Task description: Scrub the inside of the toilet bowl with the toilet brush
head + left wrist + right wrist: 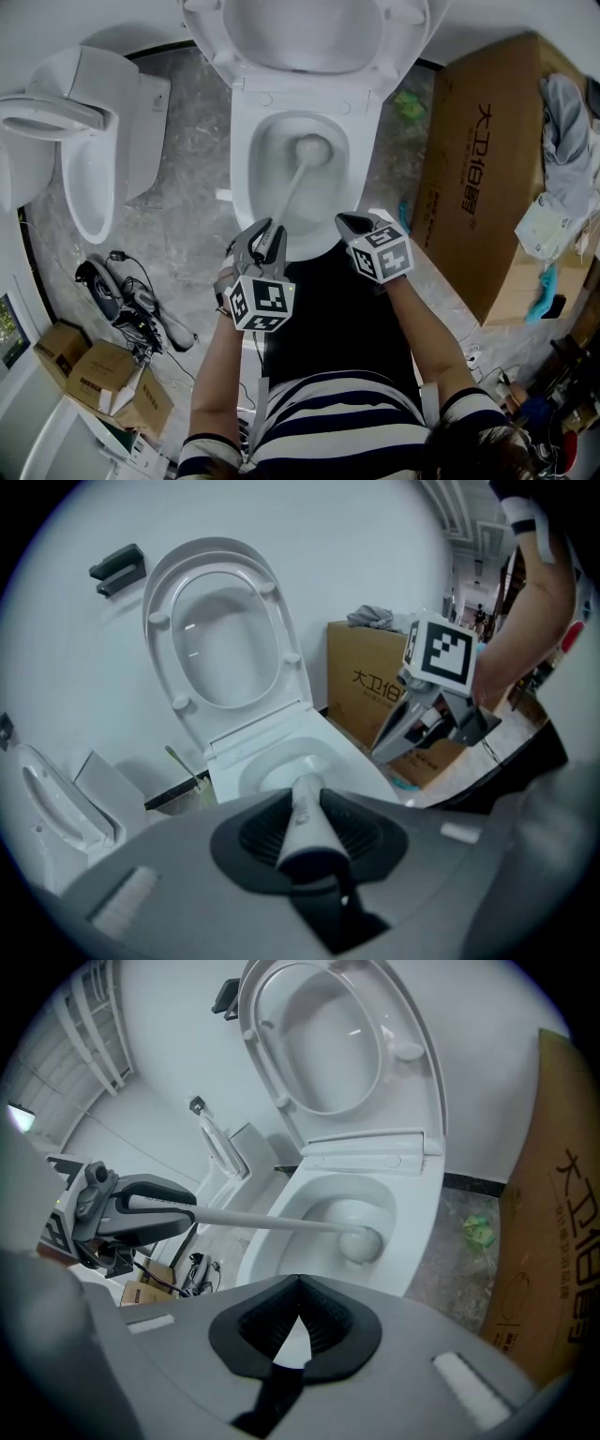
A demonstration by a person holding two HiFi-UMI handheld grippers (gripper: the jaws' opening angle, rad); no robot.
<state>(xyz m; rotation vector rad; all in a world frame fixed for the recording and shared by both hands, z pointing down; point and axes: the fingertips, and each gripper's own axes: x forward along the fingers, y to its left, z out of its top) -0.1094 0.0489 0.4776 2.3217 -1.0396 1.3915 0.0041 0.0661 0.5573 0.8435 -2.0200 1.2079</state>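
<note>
The white toilet bowl (281,202) stands open with its lid and seat (305,37) raised. A toilet brush has its pale head (312,150) down in the bowl's basin, and its thin handle (291,192) slants back to my left gripper (267,234), which is shut on it. In the left gripper view the handle (305,822) is clamped between the dark pads. My right gripper (354,223) hovers over the bowl's front rim, to the right of the handle, shut with nothing in it. The right gripper view shows the brush head (361,1241) and the left gripper (122,1208).
A second white toilet (84,141) stands at the left. A large cardboard box (487,169) with cloth (567,122) on it flanks the bowl's right side. Small boxes (103,384) and tangled cables (122,300) lie on the floor at lower left.
</note>
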